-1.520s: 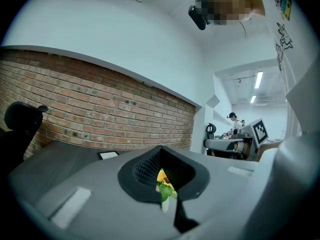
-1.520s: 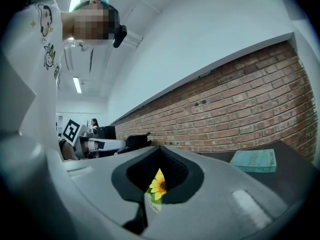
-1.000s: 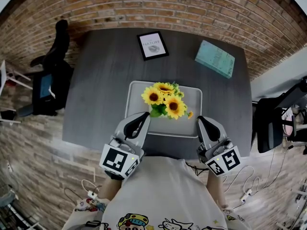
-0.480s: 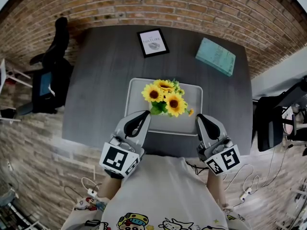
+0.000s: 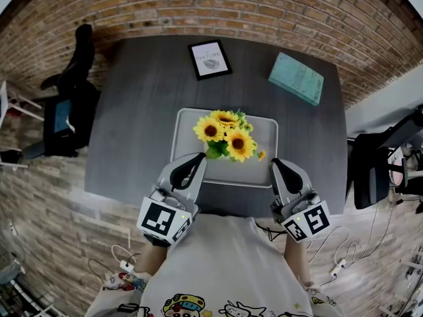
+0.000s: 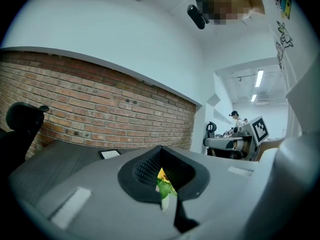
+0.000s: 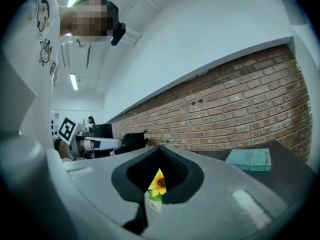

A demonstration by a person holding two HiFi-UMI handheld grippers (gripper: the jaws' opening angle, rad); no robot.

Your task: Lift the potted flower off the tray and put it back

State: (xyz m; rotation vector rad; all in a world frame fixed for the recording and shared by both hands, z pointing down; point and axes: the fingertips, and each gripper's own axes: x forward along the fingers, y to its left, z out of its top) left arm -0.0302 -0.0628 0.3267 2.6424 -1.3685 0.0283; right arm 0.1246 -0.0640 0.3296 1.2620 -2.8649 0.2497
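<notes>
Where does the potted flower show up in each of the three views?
Head view: potted flower at centre, on the tray.
Left gripper view: low centre, a yellow-green sliver seen through the dark notch.
Right gripper view: low centre, one bloom through the dark notch.
Shared landmark: the brick wall behind the table.

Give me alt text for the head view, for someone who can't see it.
Yellow sunflowers stand on a grey tray near the front of a dark table. The left gripper and right gripper are shut and empty by the tray's near corners. A framed picture and a teal book lie farther back.
</notes>
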